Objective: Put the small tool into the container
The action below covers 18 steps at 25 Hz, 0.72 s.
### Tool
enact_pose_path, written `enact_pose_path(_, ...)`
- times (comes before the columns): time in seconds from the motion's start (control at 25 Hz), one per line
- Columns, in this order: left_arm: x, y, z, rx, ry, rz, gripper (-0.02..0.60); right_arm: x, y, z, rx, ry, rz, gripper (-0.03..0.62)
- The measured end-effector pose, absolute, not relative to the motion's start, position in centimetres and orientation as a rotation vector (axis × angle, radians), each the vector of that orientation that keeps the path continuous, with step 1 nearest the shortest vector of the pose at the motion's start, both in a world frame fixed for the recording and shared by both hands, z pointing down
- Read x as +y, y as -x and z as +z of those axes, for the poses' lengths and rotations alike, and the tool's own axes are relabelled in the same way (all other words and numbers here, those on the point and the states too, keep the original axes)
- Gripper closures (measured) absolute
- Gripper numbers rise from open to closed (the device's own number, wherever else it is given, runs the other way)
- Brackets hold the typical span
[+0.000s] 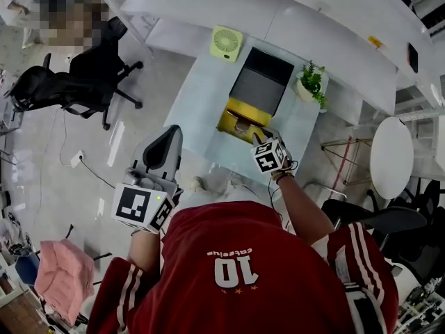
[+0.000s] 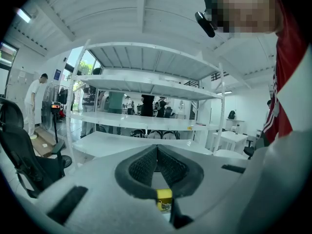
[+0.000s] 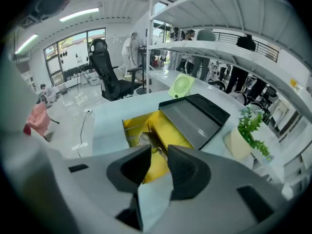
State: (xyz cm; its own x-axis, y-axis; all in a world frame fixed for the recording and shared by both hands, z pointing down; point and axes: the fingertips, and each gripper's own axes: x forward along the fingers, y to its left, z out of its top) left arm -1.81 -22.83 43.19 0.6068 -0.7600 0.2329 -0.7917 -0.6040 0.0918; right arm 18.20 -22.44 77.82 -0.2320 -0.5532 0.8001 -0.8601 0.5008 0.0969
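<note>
The yellow container (image 1: pixel 233 117) stands open on the pale table (image 1: pixel 198 96), in front of a black tray with a grey inside (image 1: pixel 261 82). A small greyish tool (image 3: pixel 145 138) lies inside the yellow container (image 3: pixel 170 143); the head view shows the tool (image 1: pixel 242 126) near the box's front. My right gripper (image 1: pixel 259 139) hovers just in front of the box. In its own view the right gripper (image 3: pixel 158 155) is open by a narrow gap with nothing between its pads. My left gripper (image 1: pixel 170 136) is held off the table's left side, level, and its jaws are shut and empty (image 2: pixel 157 147).
On the table are a green fan (image 1: pixel 226 43) at the back and a potted plant (image 1: pixel 312 82) at the right. White shelving (image 1: pixel 334 19) runs behind. A black office chair (image 1: pixel 83 82) stands at the left, a round white table (image 1: pixel 391 156) at the right, and a pink cloth (image 1: pixel 64 273) at the lower left.
</note>
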Motion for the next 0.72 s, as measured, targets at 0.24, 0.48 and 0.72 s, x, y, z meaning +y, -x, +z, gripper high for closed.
enact_pose_path(0.24,-24.1,1.8,42.7,-1.212,-2.7,0.235,0.575,-20.6,-22.6,74.1,-1.873,-1.323,0.472,0.49)
enact_pose_path(0.48,-25.5,1.9,41.6,-1.097,-2.753,0.18,0.575,-18.1,-24.7,70.2,-1.856,-1.575,0.594,0.491)
enact_pose_path(0.72,-26.1,2.8,41.6,-1.028,-2.786,0.157,0.58,-16.6,-24.0,65.3,-1.878,-1.765,0.682,0.509)
